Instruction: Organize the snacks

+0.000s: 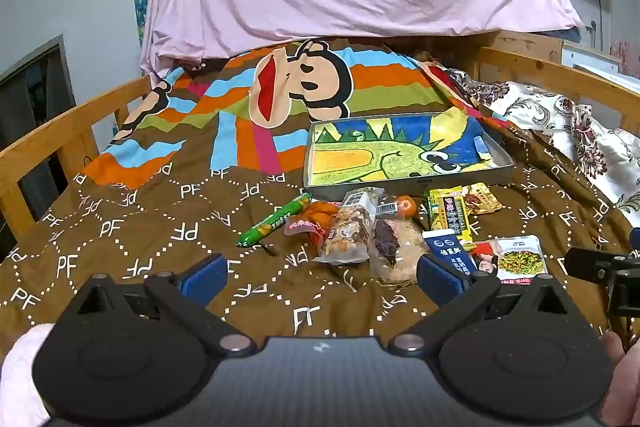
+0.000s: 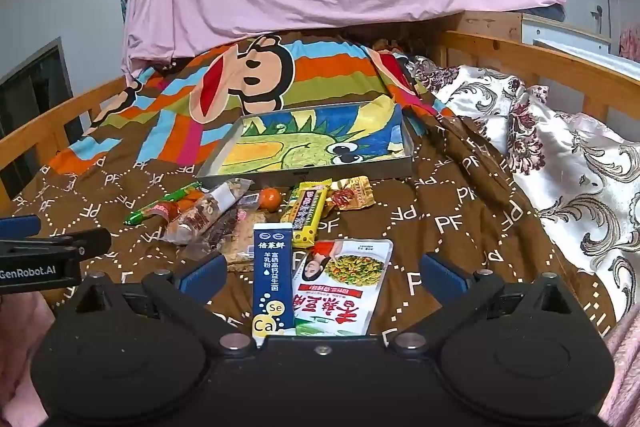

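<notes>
The blue box (image 2: 273, 279) lay lengthwise, lower centre, between the wide-open, empty right hand-held gripper (image 2: 322, 277), nearer than the equally wide left hand-held gripper (image 1: 322, 277).

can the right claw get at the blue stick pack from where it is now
Probably yes: the right claw is open and empty, the blue stick pack lies flat just ahead between its fingers, and nothing covers it; only the white snack pouch lies alongside.

A wood-railed bed (image 1: 48, 143) carries a brown quilt (image 1: 160, 223). On the quilt lie a shallow tray (image 1: 404, 183) and, just before it, scattered snacks (image 1: 352, 227).
</notes>
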